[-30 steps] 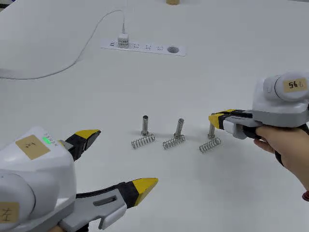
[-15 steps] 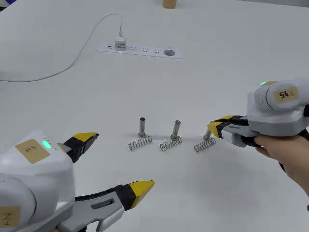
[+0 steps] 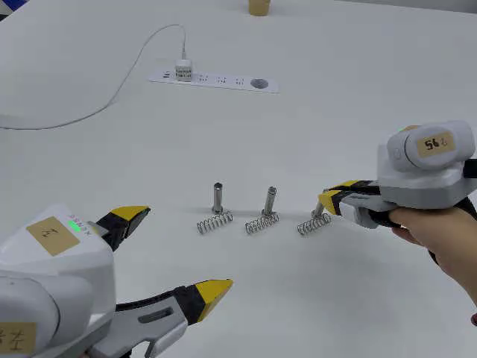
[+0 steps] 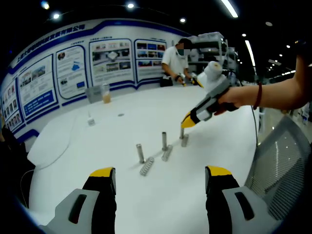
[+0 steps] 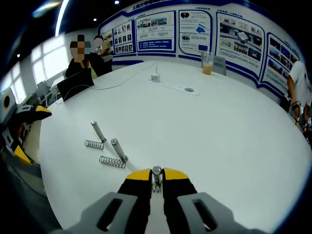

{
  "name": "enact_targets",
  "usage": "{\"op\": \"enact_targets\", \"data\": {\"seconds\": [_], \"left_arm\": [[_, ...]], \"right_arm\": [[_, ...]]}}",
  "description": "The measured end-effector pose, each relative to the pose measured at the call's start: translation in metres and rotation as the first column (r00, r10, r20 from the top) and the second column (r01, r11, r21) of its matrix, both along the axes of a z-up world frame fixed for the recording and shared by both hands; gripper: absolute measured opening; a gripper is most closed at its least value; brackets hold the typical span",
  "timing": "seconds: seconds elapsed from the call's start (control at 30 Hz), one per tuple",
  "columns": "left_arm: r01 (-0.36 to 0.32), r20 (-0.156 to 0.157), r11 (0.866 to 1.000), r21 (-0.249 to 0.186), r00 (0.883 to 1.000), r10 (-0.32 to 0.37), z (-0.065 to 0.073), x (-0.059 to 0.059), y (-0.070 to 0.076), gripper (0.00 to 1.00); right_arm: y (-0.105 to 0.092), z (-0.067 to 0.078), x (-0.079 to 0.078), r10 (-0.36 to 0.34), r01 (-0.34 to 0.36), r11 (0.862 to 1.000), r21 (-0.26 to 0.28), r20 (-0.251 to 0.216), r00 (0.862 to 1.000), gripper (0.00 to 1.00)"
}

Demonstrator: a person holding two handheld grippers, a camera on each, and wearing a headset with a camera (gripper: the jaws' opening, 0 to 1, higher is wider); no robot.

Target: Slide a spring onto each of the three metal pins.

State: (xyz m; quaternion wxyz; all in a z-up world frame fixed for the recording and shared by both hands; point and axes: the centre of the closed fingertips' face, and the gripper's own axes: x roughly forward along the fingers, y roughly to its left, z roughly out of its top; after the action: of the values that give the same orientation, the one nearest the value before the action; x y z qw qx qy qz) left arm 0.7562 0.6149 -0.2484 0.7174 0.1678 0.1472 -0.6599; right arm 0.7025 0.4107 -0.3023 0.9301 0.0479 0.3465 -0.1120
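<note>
Three metal pins stand in a row on the white table: left pin (image 3: 218,196), middle pin (image 3: 270,201), right pin (image 3: 318,212). A loose spring lies in front of each: (image 3: 215,221), (image 3: 262,223), (image 3: 313,225). My right gripper (image 3: 329,201) reaches in from the right, and its yellow tips are shut on the right pin's top (image 5: 156,171). The other two pins (image 5: 98,130) (image 5: 118,148) stand to its left. My left gripper (image 3: 173,252) hovers open at the near left with nothing between its fingers (image 4: 161,173), pointing at the row of pins (image 4: 164,140).
A white power strip (image 3: 212,79) with a plug and a trailing cable lies at the back of the table. A cup (image 3: 258,6) stands at the far edge. Several people are near the table's far ends (image 5: 85,58) (image 4: 178,61).
My right gripper has come down and slightly left onto the right pin's top. The left gripper has stayed open in about the same place.
</note>
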Motion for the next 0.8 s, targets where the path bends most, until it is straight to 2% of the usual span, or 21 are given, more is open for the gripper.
{"op": "enact_targets", "data": {"seconds": [0.2,0.4,0.53,0.7,0.8], "left_arm": [[0.002,0.006,1.000,0.007,1.000,-0.002,-0.001,0.002,0.000,0.75],[0.010,0.014,1.000,0.011,1.000,-0.010,-0.001,0.004,-0.001,0.74],[0.010,0.015,1.000,0.012,1.000,-0.010,-0.002,0.006,-0.002,0.72],[0.018,0.000,1.000,0.018,1.000,-0.018,-0.007,0.009,-0.006,0.68],[0.025,0.011,0.999,0.029,1.000,-0.025,-0.010,0.013,-0.009,0.63]], "right_arm": [[0.002,0.000,0.000,0.007,-0.007,1.000,-0.002,0.002,1.000,0.09],[0.002,0.004,-0.002,0.001,-0.001,1.000,0.007,0.024,1.000,0.17],[0.005,0.010,-0.003,0.000,-0.001,1.000,0.026,0.061,0.998,0.22],[0.011,0.017,-0.005,0.000,-0.004,0.999,0.043,0.102,0.995,0.28],[0.012,0.023,-0.006,-0.018,0.011,0.999,0.040,0.153,0.988,0.31]]}}
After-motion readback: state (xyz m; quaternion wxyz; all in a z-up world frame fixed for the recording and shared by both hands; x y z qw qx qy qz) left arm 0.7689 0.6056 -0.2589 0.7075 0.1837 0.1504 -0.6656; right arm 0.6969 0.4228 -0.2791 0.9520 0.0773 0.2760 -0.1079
